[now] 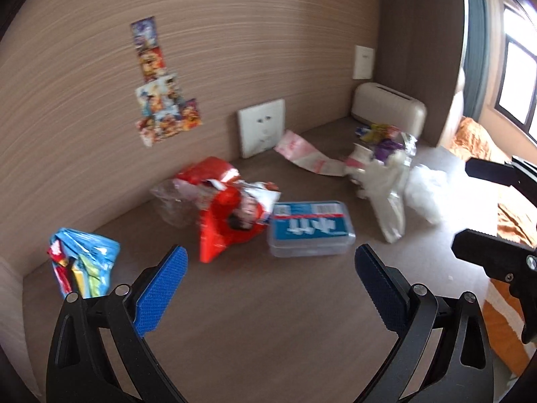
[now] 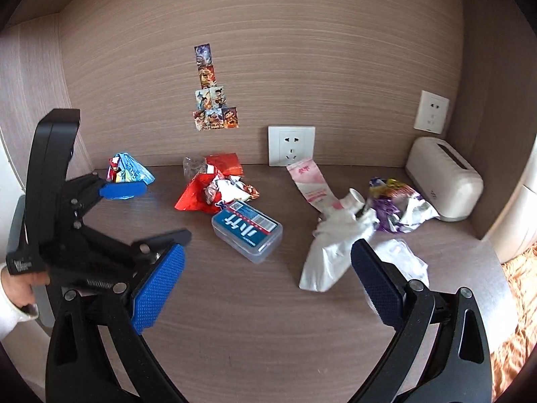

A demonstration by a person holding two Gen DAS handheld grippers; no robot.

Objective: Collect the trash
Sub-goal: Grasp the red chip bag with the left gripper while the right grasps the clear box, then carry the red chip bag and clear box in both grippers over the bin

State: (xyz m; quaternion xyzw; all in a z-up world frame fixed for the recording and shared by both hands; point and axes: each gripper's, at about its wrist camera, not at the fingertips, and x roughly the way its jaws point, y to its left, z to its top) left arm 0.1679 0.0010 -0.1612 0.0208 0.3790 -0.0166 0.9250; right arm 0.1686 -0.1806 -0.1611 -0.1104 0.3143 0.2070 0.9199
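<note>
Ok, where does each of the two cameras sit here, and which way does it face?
Left wrist: rides the open left gripper, facing the desk's back wall across the red wrapper; the right gripper's black fingers enter at the right edge.
Right wrist: rides the open right gripper, facing the same wall; the left gripper and a hand show at left.
Shared: the clear plastic box, wall socket and stickers.

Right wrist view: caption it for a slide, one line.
Both open grippers, right and left, hover over a desk strewn with wrappers and a clear plastic box.
</note>
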